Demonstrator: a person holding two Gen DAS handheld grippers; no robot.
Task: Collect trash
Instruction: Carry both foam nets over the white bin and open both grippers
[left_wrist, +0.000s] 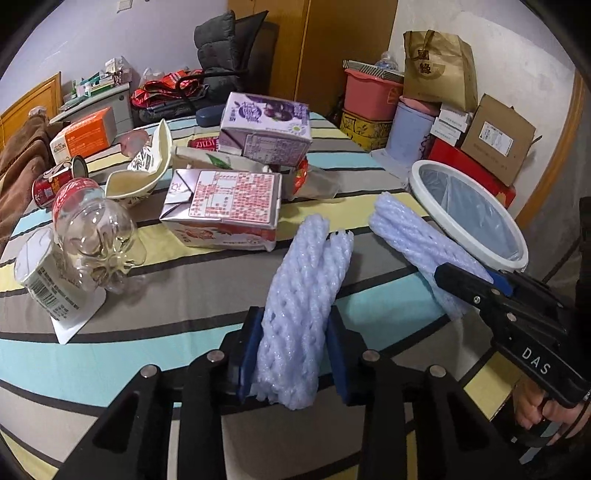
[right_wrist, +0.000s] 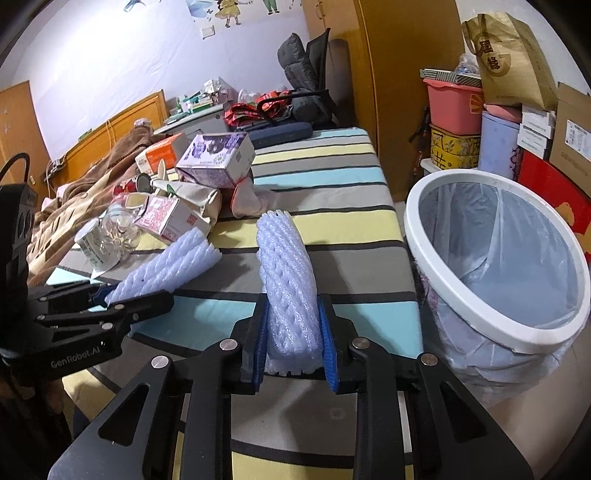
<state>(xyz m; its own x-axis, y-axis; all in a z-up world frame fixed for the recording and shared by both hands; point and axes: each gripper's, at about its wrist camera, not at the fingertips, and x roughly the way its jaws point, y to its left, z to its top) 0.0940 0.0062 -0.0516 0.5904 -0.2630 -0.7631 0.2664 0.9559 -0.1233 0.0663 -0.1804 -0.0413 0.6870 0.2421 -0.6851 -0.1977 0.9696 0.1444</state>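
Left gripper: its blue pads are clamped on the near end of a pale lilac foam net sleeve, which sticks out forward and upward over the bed.
Right gripper: its blue pads are pressed against both sides of a second foam net sleeve, gripping it near the lower end; the sleeve stands nearly upright.
Hand: part of the person's hand shows on the right gripper's handle.
Bed: covered with a sheet striped in grey, yellow, turquoise and white.
Trash bin: round, white-rimmed, lined with a clear bag, standing on the floor just beside the bed's right edge, near the right gripper.
Other trash: well beyond the grippers lies a heap with a pink-printed carton, a purple carton, a clear plastic bottle, a yoghurt cup, a crushed paper bowl and a red can.
Background: stacked boxes and a brown paper bag behind the bin.
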